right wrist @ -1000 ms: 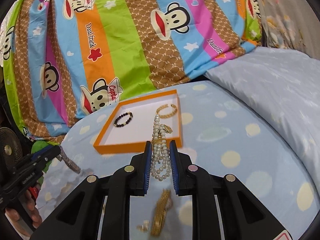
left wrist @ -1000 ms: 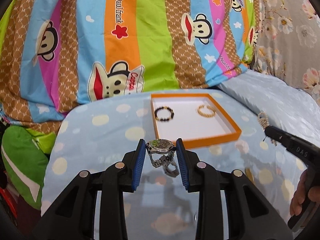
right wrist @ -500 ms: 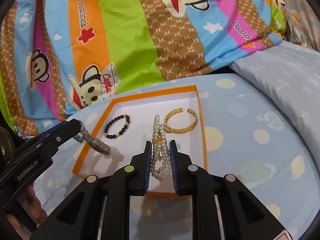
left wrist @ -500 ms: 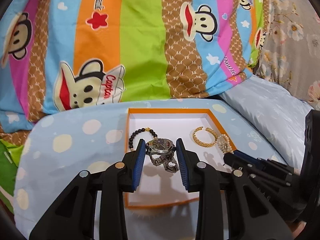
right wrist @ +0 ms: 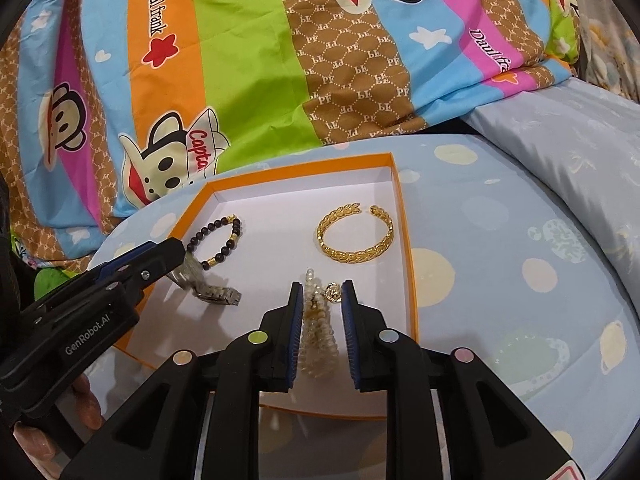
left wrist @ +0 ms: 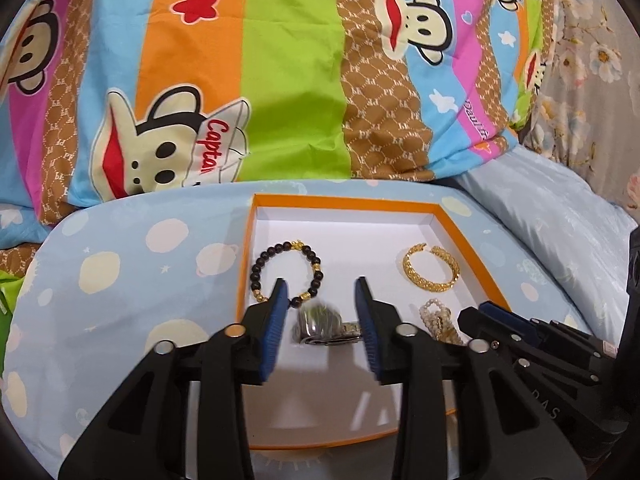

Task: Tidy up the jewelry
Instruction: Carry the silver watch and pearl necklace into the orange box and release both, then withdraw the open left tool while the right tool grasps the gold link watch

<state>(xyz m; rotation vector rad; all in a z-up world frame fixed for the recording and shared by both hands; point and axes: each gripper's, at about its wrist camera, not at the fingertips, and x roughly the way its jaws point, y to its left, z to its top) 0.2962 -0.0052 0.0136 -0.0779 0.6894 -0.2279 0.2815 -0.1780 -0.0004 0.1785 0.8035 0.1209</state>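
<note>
A bed spread with a pale blue, planet-dotted sheet [right wrist: 500, 240] carries the work, with a striped monkey-print quilt [left wrist: 280, 80] bunched behind it and an orange-rimmed tray [left wrist: 344, 201] lying flat on the sheet. In the tray's near left lies the watch [left wrist: 324, 326], motion-blurred, its steel band trailing right on the white floor; the left claw [left wrist: 322, 320] stands spread wide around it, neither pad seeming to press it, so I judge it released. The right wrist view shows the watch [right wrist: 212, 288] lying just under that claw's tip. Just right of it, the pearl strand [right wrist: 318, 336] lies bunched between the parted pads of the right claw [right wrist: 320, 320], which looks slack on it as well, though contact on the left pad cannot be ruled out. Farther back rest a dark bead bracelet [left wrist: 286, 272] and an open gold bangle [right wrist: 354, 236], well apart. The watch should feel dense and stiff at the case, floppy and slick along the band, so the case is the surer hold. The pearls are light, limp and inclined to slide; gather several loops together.
</note>
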